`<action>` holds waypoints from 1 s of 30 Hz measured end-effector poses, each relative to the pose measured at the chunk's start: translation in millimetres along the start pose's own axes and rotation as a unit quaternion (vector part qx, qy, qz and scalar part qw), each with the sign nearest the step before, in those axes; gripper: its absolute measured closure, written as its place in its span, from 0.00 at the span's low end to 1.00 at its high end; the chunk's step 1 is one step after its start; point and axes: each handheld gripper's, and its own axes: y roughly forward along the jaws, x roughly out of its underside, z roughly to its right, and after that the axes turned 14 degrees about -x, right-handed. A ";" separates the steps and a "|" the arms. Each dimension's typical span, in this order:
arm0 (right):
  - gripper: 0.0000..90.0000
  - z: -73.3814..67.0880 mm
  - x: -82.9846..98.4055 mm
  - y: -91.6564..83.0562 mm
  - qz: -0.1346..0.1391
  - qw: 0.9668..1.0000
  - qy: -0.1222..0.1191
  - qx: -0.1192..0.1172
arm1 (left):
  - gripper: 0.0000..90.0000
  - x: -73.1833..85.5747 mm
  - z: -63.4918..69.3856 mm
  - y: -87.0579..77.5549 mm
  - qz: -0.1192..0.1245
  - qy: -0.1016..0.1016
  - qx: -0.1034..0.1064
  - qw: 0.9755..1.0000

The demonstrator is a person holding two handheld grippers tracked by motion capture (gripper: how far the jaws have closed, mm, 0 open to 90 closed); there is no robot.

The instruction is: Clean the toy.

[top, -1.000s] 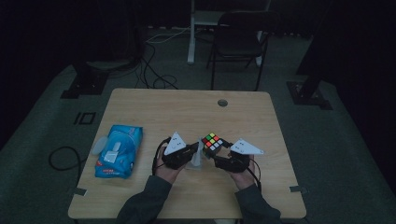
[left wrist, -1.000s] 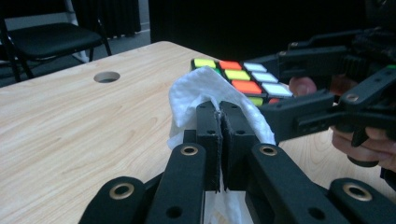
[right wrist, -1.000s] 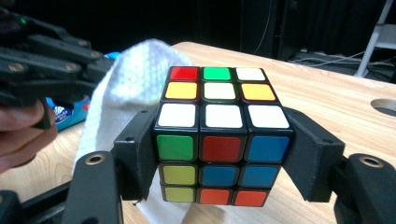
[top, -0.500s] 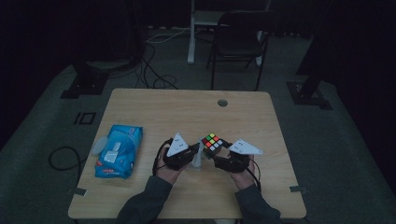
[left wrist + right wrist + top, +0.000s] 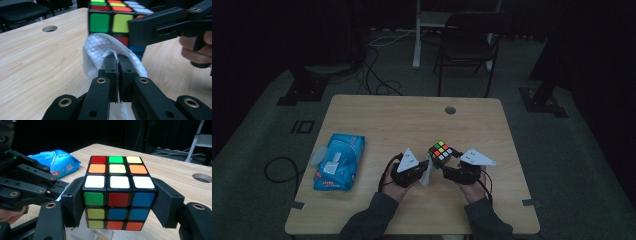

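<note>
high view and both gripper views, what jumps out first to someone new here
The bright puzzle cube stands out, clamped between the jaws of the right gripper above the near middle of the wooden table. Right beside it, the left gripper pinches a white wipe against the cube's side. A blue pack of wipes lies at the table's left.
</note>
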 end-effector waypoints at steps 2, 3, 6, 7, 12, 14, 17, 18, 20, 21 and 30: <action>0.39 0.1 0.5 0.6 -0.002 1.000 0.001 0.001 | 0.98 -1.4 2.0 -0.3 0.001 0.004 0.001 1.000; 0.39 0.4 1.0 1.0 -0.002 1.000 0.002 0.001 | 0.98 -1.8 2.3 -0.3 0.002 0.003 0.001 1.000; 0.39 0.9 2.4 1.9 -0.006 1.000 0.003 0.001 | 0.98 -3.4 1.1 -0.9 0.004 0.003 0.000 1.000; 0.39 0.9 2.7 2.2 -0.006 1.000 0.004 0.001 | 0.98 -4.6 0.1 -1.8 0.007 0.003 0.000 1.000; 0.39 0.8 4.2 4.4 -0.013 1.000 0.005 -0.004 | 0.98 -11.8 -5.5 -6.8 0.021 -0.004 -0.006 1.000; 0.39 0.2 5.1 5.7 -0.016 1.000 0.005 -0.005 | 0.98 -15.1 -7.8 -9.4 0.026 -0.006 -0.009 1.000; 0.39 -0.3 5.6 6.8 -0.018 1.000 0.004 -0.007 | 0.98 -18.5 -8.9 -12.2 0.032 -0.005 -0.010 0.999; 0.39 -0.5 5.4 6.9 -0.018 1.000 0.004 -0.008 | 0.98 -18.8 -8.8 -12.5 0.033 -0.005 -0.010 0.999; 0.39 -0.9 5.1 6.7 -0.018 1.000 0.003 -0.007 | 0.98 -18.4 -8.3 -12.4 0.034 -0.006 -0.010 0.999; 0.39 -1.0 5.0 6.5 -0.019 1.000 0.003 -0.006 | 0.98 -18.0 -7.7 -12.2 0.034 -0.006 -0.009 0.999; 0.39 0.8 2.6 3.1 -0.010 1.000 0.009 0.006 | 0.98 -4.4 3.6 -1.0 0.011 -0.001 0.004 1.000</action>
